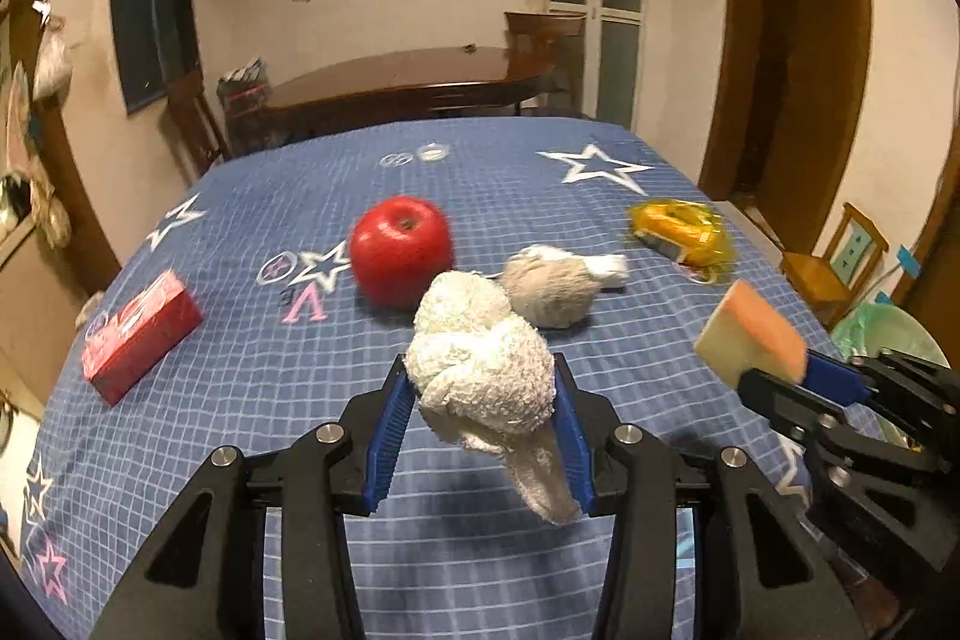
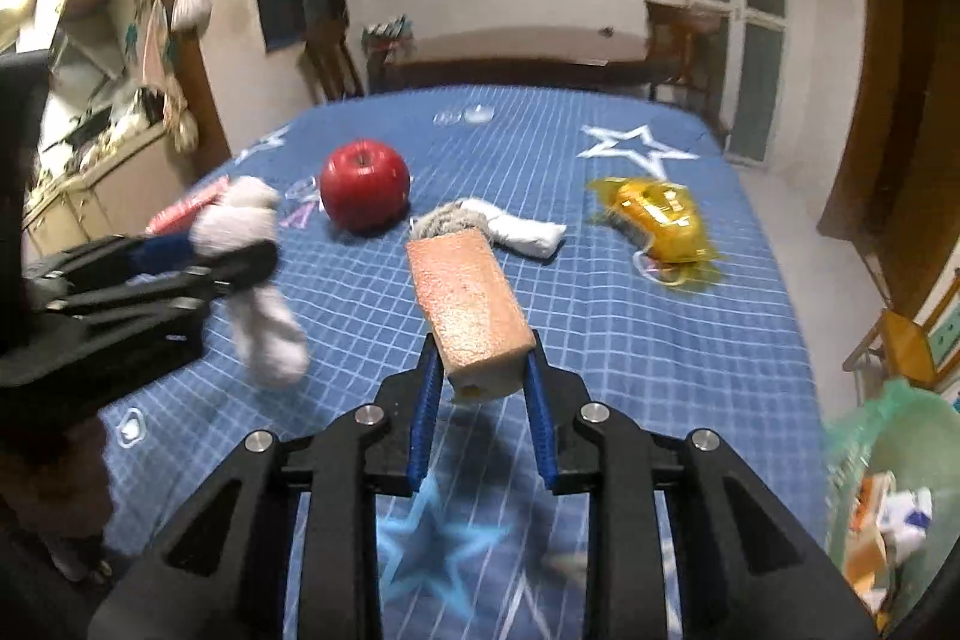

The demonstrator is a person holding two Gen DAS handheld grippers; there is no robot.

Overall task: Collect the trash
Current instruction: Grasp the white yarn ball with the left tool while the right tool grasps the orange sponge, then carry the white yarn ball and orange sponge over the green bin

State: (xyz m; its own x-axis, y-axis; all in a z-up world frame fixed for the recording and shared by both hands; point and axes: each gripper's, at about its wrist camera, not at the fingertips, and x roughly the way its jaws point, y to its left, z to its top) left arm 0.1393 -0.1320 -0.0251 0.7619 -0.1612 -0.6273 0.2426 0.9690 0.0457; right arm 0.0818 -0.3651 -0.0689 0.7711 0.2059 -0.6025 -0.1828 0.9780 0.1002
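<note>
A knotted white terry-cloth rag point(image 1: 480, 370), nubbly and lumpy with one loose tail hanging down, is clamped between the ribbed blue pads of the left gripper point(image 1: 483, 415), lifted clear of the blue grid-patterned tablecloth with white stars point(image 1: 252, 400). The right gripper point(image 2: 483, 376) is clenched on a rectangular foam sponge block point(image 2: 468, 304) with a porous orange top and pale yellow sides, its jaws narrowed to the block's width and gripping its near end, also held above the cloth. Lying on the tablecloth are a smooth, glossy red apple point(image 1: 401, 259), a grey-and-white bundled sock-like cloth point(image 1: 555, 292) just beside it, a crinkled shiny yellow plastic wrapper point(image 1: 681, 232) well apart to the right, and a flat red cardboard box point(image 1: 141, 337) near the left edge. Off the table's right edge stands a bin lined with a thin translucent green plastic bag point(image 2: 888, 442), holding crumpled paper and packaging scraps in white and orange; what they are exactly is too blurred to tell.
</note>
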